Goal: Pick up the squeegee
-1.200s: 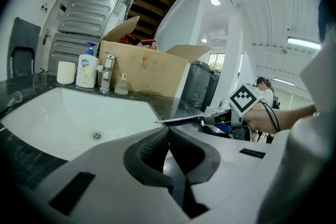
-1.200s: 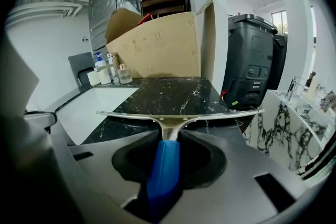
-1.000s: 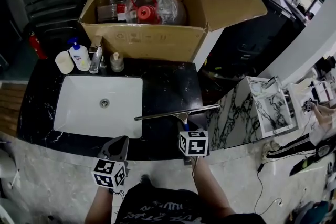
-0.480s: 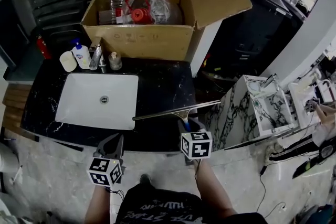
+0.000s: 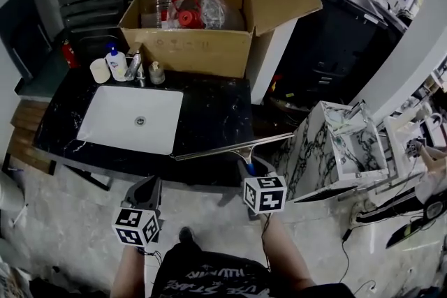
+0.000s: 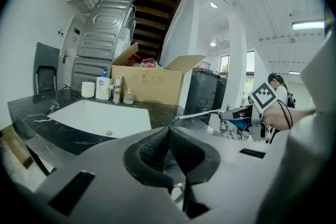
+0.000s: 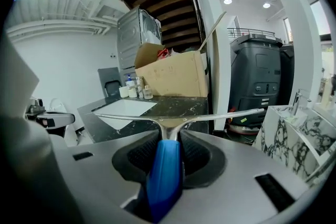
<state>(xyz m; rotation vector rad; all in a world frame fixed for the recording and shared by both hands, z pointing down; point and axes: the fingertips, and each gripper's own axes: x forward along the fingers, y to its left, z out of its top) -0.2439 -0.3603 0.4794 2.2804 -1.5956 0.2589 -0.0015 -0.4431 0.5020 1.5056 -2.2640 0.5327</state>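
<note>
The squeegee [image 5: 234, 148] has a long metal blade and a blue handle [image 7: 164, 173]. My right gripper [image 5: 253, 171] is shut on that handle and holds it in the air in front of the black counter [image 5: 209, 118], blade level. The blade [image 7: 173, 117] spans the right gripper view. My left gripper [image 5: 148, 190] hangs lower left of the squeegee, shut with nothing in it; its pads [image 6: 169, 150] meet. In the left gripper view the squeegee [image 6: 197, 114] shows at the right, clear of the counter.
A white sink [image 5: 129, 118] is set in the black counter, with a tap [image 5: 136, 66], a soap bottle [image 5: 116, 61] and a cup [image 5: 100, 70] behind it. An open cardboard box [image 5: 202, 17] stands at the back. A marble-patterned block [image 5: 346, 143] is on the right.
Both grippers have drawn back and up from the counter, the right one with the squeegee. The counter and box now sit farther up in the head view.
</note>
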